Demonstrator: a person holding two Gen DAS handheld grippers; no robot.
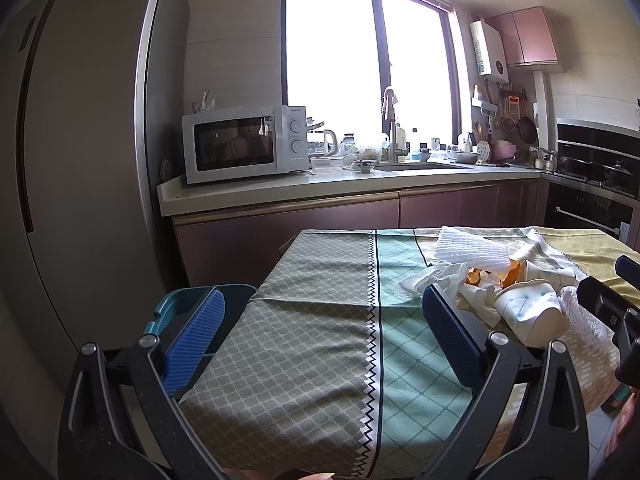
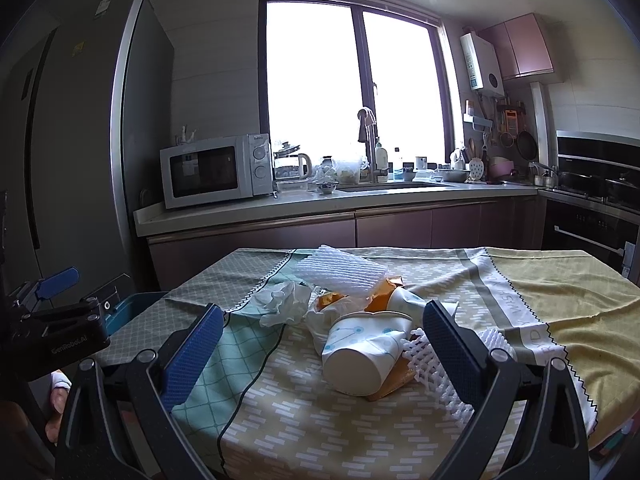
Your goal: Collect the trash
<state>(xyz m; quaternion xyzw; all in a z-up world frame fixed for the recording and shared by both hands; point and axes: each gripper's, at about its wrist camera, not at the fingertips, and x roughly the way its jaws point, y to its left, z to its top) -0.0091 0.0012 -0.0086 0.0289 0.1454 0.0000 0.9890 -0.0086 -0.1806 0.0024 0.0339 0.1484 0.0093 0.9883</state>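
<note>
A heap of trash lies on the patterned tablecloth (image 2: 560, 312): a tipped white paper cup (image 2: 360, 356) with blue print, a crumpled tissue (image 2: 284, 304), white foam netting (image 2: 340, 272), orange peel (image 2: 380, 300) and a second foam net (image 2: 440, 376). My right gripper (image 2: 322, 336) is open, its blue fingers to either side of the cup, just short of it. My left gripper (image 1: 320, 320) is open over bare cloth, left of the heap; the paper cup (image 1: 528, 312) and tissue (image 1: 436, 276) sit beyond its right finger. The right gripper's fingers (image 1: 608, 304) show at the left wrist view's right edge.
A teal bin (image 1: 176, 308) stands off the table's left edge, also seen as teal bin (image 2: 128, 312). Behind the table run a counter (image 2: 320, 204) with a microwave (image 2: 216, 170), sink and dishes, a tall fridge (image 1: 72, 140) at left and an oven (image 2: 592, 224) at right.
</note>
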